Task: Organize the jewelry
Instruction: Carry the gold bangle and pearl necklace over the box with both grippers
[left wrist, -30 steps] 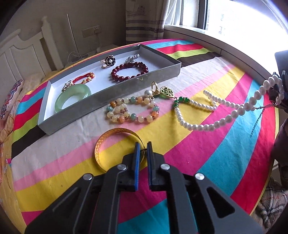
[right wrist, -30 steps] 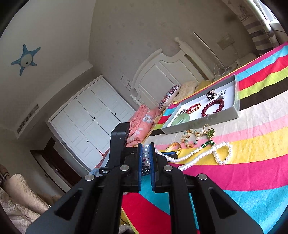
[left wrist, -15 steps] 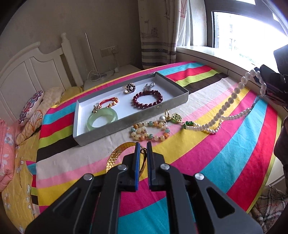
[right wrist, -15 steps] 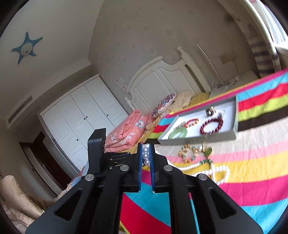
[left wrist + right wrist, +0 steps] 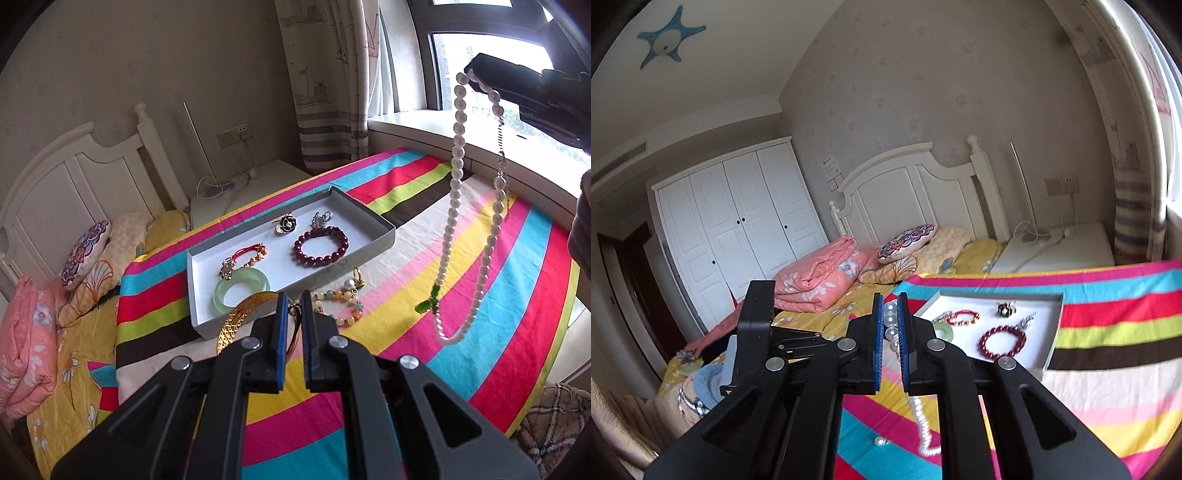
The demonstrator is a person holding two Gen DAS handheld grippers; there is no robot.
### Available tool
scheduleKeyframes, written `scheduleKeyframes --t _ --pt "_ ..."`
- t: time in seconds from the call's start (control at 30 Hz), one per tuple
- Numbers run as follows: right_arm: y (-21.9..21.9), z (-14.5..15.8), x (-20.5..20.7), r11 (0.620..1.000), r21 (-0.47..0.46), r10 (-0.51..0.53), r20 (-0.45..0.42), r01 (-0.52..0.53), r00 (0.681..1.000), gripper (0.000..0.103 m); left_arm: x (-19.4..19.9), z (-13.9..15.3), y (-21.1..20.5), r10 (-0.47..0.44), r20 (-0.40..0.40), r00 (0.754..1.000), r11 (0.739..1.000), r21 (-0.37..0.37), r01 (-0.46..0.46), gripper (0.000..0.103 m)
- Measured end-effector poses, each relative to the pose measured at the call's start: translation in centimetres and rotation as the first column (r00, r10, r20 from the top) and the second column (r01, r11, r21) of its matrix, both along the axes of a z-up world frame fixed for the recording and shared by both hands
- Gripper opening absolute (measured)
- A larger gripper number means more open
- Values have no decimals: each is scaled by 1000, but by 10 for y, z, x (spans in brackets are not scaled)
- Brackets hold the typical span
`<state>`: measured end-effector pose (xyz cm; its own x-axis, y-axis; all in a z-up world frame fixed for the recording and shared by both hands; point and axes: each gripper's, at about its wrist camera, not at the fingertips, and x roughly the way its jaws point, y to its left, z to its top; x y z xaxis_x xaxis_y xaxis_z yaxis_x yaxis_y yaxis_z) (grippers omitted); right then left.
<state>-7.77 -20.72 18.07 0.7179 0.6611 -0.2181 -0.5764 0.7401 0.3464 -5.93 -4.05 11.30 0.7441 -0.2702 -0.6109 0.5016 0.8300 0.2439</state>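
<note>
My left gripper (image 5: 291, 306) is shut on a gold bangle (image 5: 236, 321), which hangs tilted above the striped cloth just in front of the grey tray (image 5: 384, 236). High on the right, my right gripper (image 5: 471, 77) is shut on a white pearl necklace (image 5: 454, 184). The necklace hangs in a long loop, with its green pendant (image 5: 428, 302) near the bottom. In the right wrist view, pearls (image 5: 891, 321) sit pinched between the right gripper (image 5: 890, 306) pads, and the strand (image 5: 923, 424) trails below. A multicoloured bead bracelet (image 5: 343, 306) lies on the cloth by the tray.
The tray holds a green jade bangle (image 5: 242, 291), a red cord bracelet (image 5: 245, 258), a dark red bead bracelet (image 5: 320, 243), a black flower brooch (image 5: 286, 223) and a silver piece (image 5: 321, 218). A gold earring with a pearl (image 5: 354, 282) lies beside the tray. Pillows and a headboard stand to the left.
Both grippers have risen. The pearl necklace has come off the cloth and now hangs from the right gripper. The gold bangle has lifted with the left gripper.
</note>
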Motion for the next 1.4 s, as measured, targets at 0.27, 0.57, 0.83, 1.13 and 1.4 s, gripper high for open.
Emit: scheduleKeyframes --t 0.27,0.57,0.83,1.13,1.4 --pt "8 30 22 997 -66 -39 58 43 998 10 12 20 -3 1 37 999 1000 7 -2 6" --pt "14 61 54 988 -117 -90 103 102 991 10 42 37 -8 10 50 999 1000 15 -11 6" --pt "15 66 94 974 -163 -142 85 154 986 10 78 29 -10 32 18 999 999 22 -32 6" --pt "19 54 145 962 -190 -192 46 198 980 10 134 -5 -20 67 -57 996 998 23 -65 6" --pt "30 28 192 966 -180 -194 -29 186 981 10 185 -41 -31 124 -124 984 992 12 -124 6"
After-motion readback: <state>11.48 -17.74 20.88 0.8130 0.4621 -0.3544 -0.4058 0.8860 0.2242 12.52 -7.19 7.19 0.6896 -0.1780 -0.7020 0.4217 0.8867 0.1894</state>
